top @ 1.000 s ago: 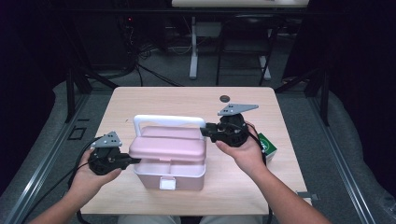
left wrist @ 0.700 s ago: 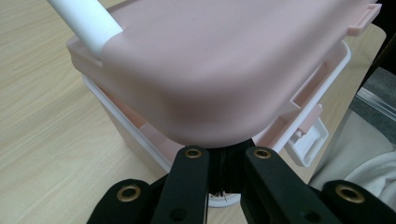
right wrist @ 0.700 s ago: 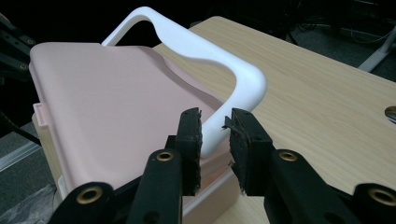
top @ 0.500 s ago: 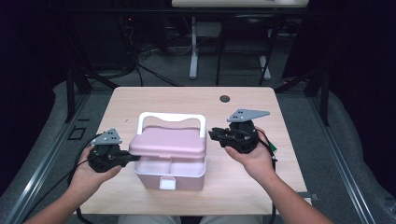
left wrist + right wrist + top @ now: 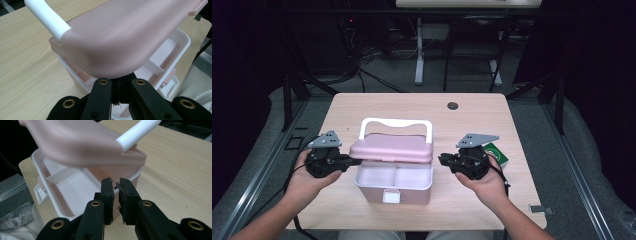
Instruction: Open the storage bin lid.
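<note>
Work in hand: a pale pink plastic storage box (image 5: 394, 182) with a white inner tray is being opened at the near middle of the light wooden table (image 5: 482, 112).

Change, lid: the pink rounded lid (image 5: 392, 148), which lay low over the box a second ago, is now raised and tilted, so that two compartments of the tray are seen under its near edge.

Change, right: the right gripper (image 5: 443, 160) was up by the lid's right end a second ago; it has since been brought lower and off to the box's right side, apart from the lid.

Meaning: the lid is judged to be carried by the left side alone, and the right hand freed for the box wall or the contents.

Left gripper (image 5: 357, 161): jaws pressed together on the lid's left edge, as seen in the left gripper view.

Right gripper, jaws: just been closing, now nearly together with a thin gap, nothing between them; the tips stand just at the box's rim (image 5: 130, 178).

Counts: one box, one lid, one white hoop handle (image 5: 396, 123), two grippers, one green packet (image 5: 498, 153) by the right hand, one dark round grommet (image 5: 453, 106).
</note>
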`<state>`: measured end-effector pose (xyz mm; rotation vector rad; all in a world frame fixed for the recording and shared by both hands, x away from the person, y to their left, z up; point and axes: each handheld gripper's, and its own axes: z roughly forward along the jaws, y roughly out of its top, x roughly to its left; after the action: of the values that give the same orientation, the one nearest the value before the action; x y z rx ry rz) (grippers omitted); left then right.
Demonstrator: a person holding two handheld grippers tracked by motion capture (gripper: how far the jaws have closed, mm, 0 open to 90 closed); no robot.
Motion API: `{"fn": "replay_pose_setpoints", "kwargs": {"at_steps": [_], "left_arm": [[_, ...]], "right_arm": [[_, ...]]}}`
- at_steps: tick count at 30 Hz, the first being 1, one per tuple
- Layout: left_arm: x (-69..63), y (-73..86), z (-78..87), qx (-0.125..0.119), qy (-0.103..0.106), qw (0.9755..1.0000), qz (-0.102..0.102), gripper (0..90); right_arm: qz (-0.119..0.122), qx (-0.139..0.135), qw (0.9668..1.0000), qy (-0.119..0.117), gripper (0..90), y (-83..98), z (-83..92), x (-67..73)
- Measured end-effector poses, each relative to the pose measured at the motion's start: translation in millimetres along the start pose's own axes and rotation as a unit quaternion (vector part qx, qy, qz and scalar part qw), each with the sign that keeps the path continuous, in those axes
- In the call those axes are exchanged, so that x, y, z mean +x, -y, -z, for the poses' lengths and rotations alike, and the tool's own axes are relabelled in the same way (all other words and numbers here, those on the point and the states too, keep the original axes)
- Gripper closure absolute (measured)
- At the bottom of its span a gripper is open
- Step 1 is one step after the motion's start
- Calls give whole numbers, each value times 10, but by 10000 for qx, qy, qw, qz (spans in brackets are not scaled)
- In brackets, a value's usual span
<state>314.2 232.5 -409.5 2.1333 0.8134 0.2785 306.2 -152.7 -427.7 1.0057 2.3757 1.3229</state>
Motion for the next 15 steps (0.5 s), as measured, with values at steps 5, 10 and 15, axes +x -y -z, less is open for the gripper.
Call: {"fn": "replay_pose_setpoints", "kwargs": {"at_steps": [5, 10, 15], "left_arm": [[35, -78, 19, 1, -10, 10000, 70, 899], [58, -142, 28, 13, -32, 10000, 65, 899], [80, -218, 38, 124, -92, 9999, -7, 899]], "right_arm": [[72, 116, 9998, -132, 826, 66, -90, 82], [137, 195, 9995, -215, 830, 97, -168, 143], [141, 254, 9992, -267, 838, 121, -226, 169]]}}
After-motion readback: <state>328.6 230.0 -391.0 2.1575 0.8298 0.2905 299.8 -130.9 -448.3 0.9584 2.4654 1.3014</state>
